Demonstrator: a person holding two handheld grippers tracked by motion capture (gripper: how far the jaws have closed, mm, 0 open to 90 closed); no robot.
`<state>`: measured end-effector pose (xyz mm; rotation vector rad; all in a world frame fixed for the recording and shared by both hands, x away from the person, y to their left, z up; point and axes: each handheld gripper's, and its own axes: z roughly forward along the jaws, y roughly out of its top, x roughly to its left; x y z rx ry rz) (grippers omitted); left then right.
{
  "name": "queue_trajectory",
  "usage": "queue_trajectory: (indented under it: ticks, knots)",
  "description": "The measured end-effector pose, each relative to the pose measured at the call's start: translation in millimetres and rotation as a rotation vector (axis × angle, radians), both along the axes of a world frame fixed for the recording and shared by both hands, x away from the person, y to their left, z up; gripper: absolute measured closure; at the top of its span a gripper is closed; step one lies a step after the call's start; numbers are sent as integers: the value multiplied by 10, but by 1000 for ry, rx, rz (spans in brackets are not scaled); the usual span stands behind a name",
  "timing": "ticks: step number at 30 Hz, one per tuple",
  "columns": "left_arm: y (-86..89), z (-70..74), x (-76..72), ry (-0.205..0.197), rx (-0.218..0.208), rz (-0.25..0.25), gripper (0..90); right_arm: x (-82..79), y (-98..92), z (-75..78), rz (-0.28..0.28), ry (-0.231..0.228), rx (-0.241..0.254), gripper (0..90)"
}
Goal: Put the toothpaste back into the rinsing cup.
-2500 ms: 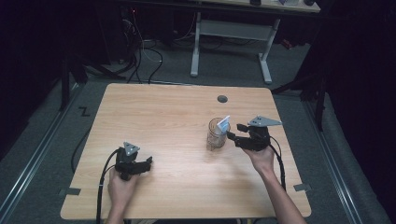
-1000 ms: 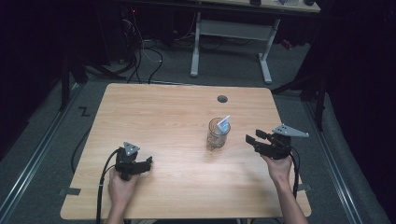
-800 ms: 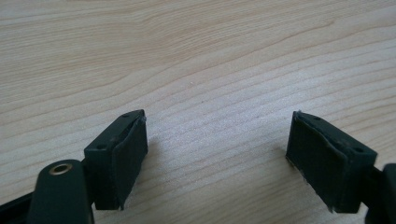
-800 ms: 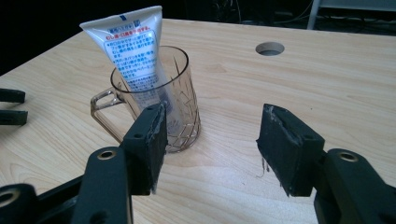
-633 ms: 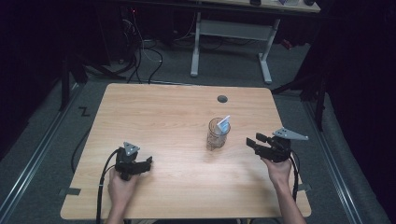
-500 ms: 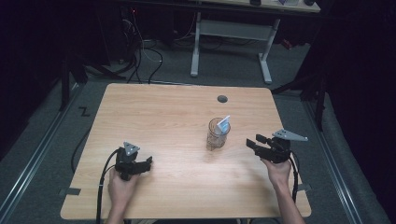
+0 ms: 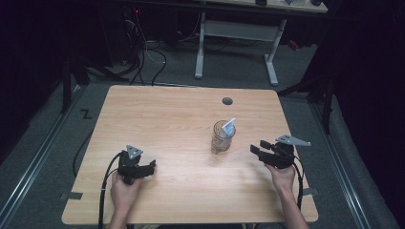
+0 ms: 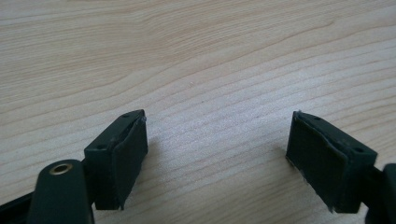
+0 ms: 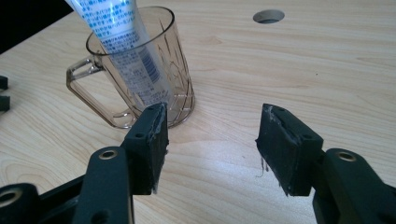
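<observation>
A clear glass mug (image 7: 222, 139) stands upright right of the table's middle, with a white and blue tube (image 7: 229, 127) leaning inside it. My right gripper (image 7: 255, 150) is a short way to the mug's right, pointing at it, jaws open and holding nothing. In the right gripper view the mug (image 9: 180, 70) and tube (image 9: 121, 37) are just beyond the left jaw of my right gripper (image 9: 212, 140), apart from it. My left gripper (image 7: 152, 166) rests low at the front left, open over bare wood, as the left gripper view (image 8: 217, 144) shows.
The wooden table (image 7: 167, 114) has a round cable hole (image 7: 227, 101) near its far edge, behind the mug. The other gripper's dark tips (image 9: 3, 93) show at the left edge of the right gripper view. Beyond the table are a desk frame and cables on the floor.
My right gripper has drawn back from the mug, to the right and a little nearer the person, leaving the mug standing. The left gripper has kept still.
</observation>
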<state>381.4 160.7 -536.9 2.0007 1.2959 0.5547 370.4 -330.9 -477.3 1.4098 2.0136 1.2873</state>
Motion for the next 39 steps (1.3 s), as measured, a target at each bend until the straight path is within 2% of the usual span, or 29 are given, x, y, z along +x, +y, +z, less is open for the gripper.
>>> queue_trajectory:
  ticks: [6,11,15,19,30,39]
  knots:
    - [1,1,0,0,1,-1,204,23,73,-41,13,12,-32,432]
    - [0,1,-1,1,0,0,203,56,105,-85,15,24,-31,434]
    - [0,1,-1,1,0,-1,203,96,127,-133,16,33,-47,437]
    - [0,1,-1,1,1,-2,203,114,162,-164,9,27,-65,443]
    - [0,1,-2,2,1,-2,203,214,185,-300,-14,72,-96,445]
    - [0,1,-2,2,1,-2,203,265,184,-370,-30,80,-123,447]
